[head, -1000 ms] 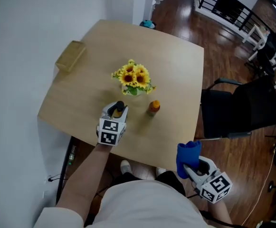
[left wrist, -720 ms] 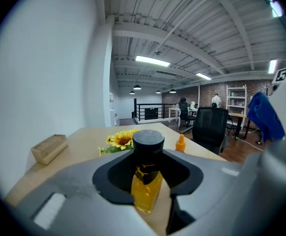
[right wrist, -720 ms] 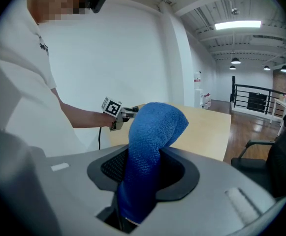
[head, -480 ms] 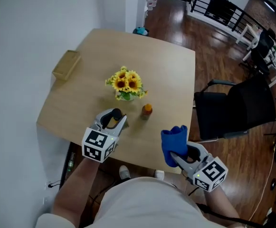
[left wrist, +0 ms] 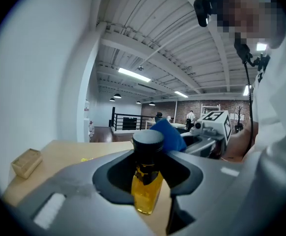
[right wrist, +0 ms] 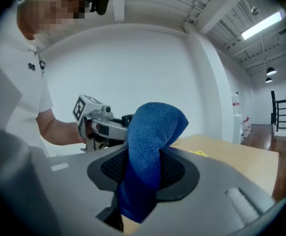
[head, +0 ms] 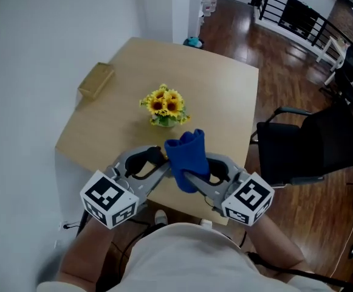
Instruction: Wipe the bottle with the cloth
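My left gripper [left wrist: 146, 183] is shut on a small bottle [left wrist: 146, 181] of yellow liquid with a black cap, held upright between its jaws. My right gripper [right wrist: 143, 181] is shut on a folded blue cloth [right wrist: 150, 146] that stands up out of its jaws. In the head view the left gripper [head: 152, 163] and the right gripper [head: 191, 175] are close together above the near edge of the table, and the cloth [head: 185, 154] rises just right of the bottle's cap. In the left gripper view the cloth [left wrist: 170, 134] sits right behind the cap; whether they touch I cannot tell.
A vase of sunflowers [head: 164, 105] stands mid-table on the wooden table [head: 225, 90]. A tan block [head: 95, 81] lies at the table's far left edge, by the white wall. A black chair [head: 310, 145] stands to the right on the wood floor.
Both grippers have risen and come together, the right one swinging left with the cloth up to the bottle. The small orange-capped bottle on the table is now hidden behind the cloth.
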`<action>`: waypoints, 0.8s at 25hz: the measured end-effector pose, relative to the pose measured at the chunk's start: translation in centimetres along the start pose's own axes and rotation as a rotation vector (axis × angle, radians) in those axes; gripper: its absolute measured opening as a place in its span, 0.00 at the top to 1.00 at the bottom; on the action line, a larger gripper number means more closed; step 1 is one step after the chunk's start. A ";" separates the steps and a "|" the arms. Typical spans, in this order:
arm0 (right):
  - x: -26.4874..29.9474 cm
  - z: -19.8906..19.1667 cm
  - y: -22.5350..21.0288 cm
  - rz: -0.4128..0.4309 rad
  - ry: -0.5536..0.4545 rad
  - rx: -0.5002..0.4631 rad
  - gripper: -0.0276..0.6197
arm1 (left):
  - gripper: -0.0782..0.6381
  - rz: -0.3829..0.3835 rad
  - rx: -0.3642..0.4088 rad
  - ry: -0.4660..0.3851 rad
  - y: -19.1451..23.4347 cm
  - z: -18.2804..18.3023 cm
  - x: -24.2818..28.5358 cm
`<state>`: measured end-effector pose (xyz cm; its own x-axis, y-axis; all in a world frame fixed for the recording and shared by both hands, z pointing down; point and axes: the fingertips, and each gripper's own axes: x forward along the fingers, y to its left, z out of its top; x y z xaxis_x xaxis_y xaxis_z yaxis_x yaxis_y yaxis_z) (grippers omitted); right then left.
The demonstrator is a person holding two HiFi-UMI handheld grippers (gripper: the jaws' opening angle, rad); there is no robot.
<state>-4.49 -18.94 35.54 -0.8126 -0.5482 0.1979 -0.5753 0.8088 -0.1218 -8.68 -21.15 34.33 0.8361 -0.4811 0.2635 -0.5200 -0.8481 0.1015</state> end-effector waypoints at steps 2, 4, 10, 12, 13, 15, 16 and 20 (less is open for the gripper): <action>-0.3 -1.6 -0.3 0.018 0.012 0.032 0.71 | 0.68 0.008 -0.007 -0.015 -0.9 1.1 -0.4; -0.9 -3.6 -0.7 0.024 0.036 0.066 0.71 | 0.68 0.015 -0.019 -0.024 -1.7 2.0 -0.7; -3.0 -11.9 -2.6 0.011 0.153 0.157 0.71 | 0.68 0.041 -0.033 -0.021 -3.9 3.4 -0.4; -3.9 -13.7 -3.1 0.005 0.184 0.172 0.71 | 0.68 0.053 -0.044 -0.017 -4.3 3.7 -0.1; -4.5 -14.1 -3.3 0.000 0.188 0.176 0.71 | 0.68 0.061 -0.047 -0.014 -4.5 3.7 0.2; -6.0 -13.6 -3.4 -0.005 0.169 0.171 0.71 | 0.68 0.080 -0.050 -0.002 -4.7 3.5 0.7; -6.7 -12.8 -3.3 -0.004 0.152 0.154 0.71 | 0.68 0.091 -0.051 0.006 -4.7 3.4 1.0; -9.3 -7.7 -0.8 0.039 0.080 -0.020 0.71 | 0.68 0.115 -0.062 0.026 -5.1 2.5 2.3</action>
<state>4.29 -12.83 41.31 -0.8240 -0.4976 0.2709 -0.5404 0.8339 -0.1118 -3.64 -18.51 31.98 0.7657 -0.5682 0.3014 -0.6229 -0.7718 0.1277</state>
